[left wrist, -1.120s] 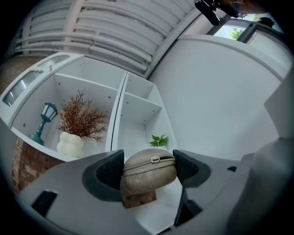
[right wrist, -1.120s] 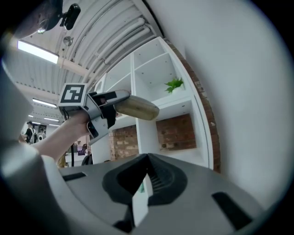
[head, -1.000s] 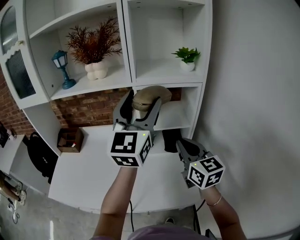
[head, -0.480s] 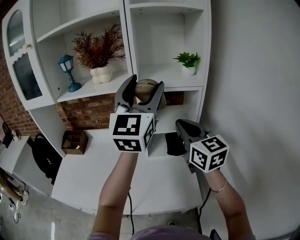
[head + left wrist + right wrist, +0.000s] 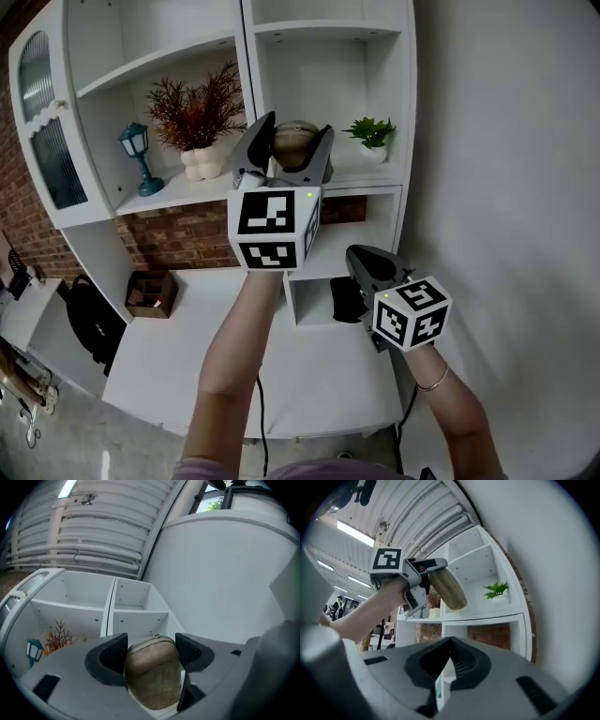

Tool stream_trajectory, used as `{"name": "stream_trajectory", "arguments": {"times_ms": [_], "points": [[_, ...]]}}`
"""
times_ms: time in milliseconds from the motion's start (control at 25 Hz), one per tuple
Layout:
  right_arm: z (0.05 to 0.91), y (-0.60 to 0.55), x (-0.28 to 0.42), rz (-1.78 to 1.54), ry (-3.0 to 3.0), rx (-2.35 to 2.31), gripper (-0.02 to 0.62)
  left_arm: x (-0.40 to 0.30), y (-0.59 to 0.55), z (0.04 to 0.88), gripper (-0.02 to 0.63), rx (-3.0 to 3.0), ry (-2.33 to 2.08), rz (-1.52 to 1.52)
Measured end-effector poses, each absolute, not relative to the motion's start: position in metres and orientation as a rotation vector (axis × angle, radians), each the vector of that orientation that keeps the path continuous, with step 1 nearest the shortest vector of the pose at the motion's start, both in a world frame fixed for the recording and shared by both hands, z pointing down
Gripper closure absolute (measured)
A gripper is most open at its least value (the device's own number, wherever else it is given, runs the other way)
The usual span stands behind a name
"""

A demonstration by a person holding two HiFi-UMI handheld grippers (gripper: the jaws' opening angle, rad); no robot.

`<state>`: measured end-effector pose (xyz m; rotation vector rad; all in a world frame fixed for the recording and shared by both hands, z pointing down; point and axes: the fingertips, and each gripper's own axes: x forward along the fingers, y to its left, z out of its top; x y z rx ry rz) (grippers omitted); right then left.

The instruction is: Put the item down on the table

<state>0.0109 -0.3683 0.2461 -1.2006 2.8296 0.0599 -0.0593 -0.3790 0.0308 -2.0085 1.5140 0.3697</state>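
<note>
My left gripper is raised high in front of the shelf unit, shut on a tan fabric case with a zip; the left gripper view shows the tan case filling the gap between the jaws. The same case appears in the right gripper view, sticking out of the left gripper. Lower and to the right, my right gripper hangs shut and empty above the white table; its jaws meet in its own view.
White shelf unit holds a blue lamp, a dried plant in a white vase and a small green plant. A brown box sits at the table's back left. A dark object rests under the low shelf.
My left gripper has risen with the tan case, from the low shelf's height to the level of the upper shelf. The right gripper has lifted slightly.
</note>
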Motion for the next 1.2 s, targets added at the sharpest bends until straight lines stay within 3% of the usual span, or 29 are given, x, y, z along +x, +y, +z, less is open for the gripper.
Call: {"name": "stream_trajectory", "arguments": {"times_ms": [560,1200], "points": [[0.255,-0.388,0.035,-0.003,2.802,-1.248,0.597,-0.057,-0.438,0.042,0.285,-1.882,1.636,0.353],[0.255,-0.394,0.018,-0.006,2.824,-1.220,0.597,-0.062,-0.467,0.122,0.290,-2.035,1.732,0.200]]}}
